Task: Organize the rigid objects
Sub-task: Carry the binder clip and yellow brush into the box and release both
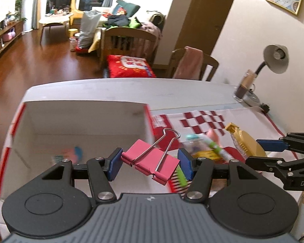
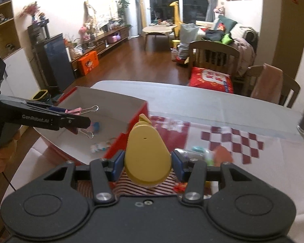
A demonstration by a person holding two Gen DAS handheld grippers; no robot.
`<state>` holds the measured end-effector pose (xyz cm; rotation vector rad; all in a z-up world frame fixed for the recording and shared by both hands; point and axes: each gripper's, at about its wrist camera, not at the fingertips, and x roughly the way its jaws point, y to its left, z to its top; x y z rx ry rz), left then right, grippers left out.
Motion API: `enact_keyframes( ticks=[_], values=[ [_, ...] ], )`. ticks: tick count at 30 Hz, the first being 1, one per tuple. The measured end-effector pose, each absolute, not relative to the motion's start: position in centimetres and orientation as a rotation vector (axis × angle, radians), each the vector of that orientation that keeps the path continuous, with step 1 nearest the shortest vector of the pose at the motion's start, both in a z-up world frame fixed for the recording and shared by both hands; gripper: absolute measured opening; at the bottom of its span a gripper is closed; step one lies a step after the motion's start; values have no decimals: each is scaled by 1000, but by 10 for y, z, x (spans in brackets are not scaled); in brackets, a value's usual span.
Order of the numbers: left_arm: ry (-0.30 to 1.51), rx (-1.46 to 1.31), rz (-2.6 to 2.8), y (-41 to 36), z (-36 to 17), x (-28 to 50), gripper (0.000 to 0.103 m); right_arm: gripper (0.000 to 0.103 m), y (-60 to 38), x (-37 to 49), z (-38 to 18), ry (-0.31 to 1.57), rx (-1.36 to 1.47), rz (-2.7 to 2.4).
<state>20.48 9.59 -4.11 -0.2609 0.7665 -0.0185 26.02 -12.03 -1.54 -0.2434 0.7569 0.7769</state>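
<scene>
Where legible, left gripper [image 2: 79, 119] reads "GenRobot.AI".

White table [image 1: 111, 89] under open box [image 1: 81, 117], checkered cloth [image 1: 243, 119], lamp [image 1: 273, 60].

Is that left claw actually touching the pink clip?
Touching. The left wrist view shows the left claw pressing its blue pads against both ends of the pink clip.
</scene>
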Motion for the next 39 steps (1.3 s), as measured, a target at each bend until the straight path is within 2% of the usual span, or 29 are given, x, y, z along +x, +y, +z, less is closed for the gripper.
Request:
enact_keyframes(
  ticks=[13, 21, 39],
  values=[
    [832, -187, 102, 180, -64, 198, 59, 49, -35, 258, -29, 783, -322, 822],
    [910, -143, 147, 205, -90, 216, 59, 49, 17, 271, -59, 799, -413, 796],
    [1129, -22, 133, 197, -136, 261, 59, 49, 88, 281, -132, 950, -558, 780]
  ],
)
